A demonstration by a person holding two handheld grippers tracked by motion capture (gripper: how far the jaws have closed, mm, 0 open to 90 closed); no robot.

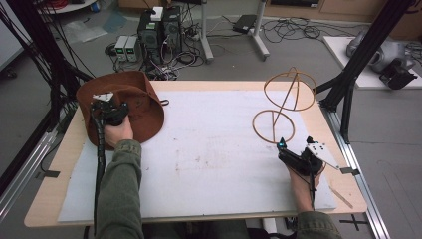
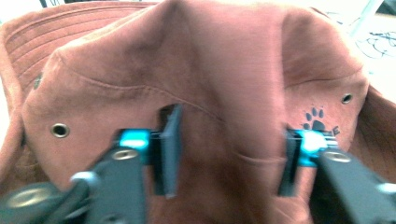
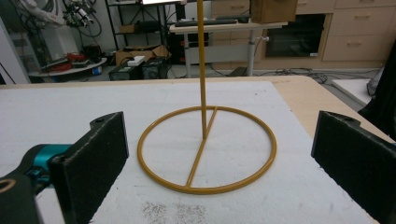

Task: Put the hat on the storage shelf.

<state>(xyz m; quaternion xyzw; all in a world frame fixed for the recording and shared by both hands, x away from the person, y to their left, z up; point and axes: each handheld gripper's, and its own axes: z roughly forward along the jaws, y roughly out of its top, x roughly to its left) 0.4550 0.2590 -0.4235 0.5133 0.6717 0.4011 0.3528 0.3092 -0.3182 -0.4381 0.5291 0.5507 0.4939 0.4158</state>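
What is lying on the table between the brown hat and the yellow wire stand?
Nothing: in the high view, only bare white mat separates the brown hat from the wire stand.

A wooden table (image 1: 59,164) carries a white sheet (image 1: 209,149) over most of its top — bare wood shows along the edges. On the sheet's far left lies a brown hat (image 1: 134,102), partly over the edge; at far right stands a yellow wire stand (image 1: 273,124) — its ring base flat on the sheet.
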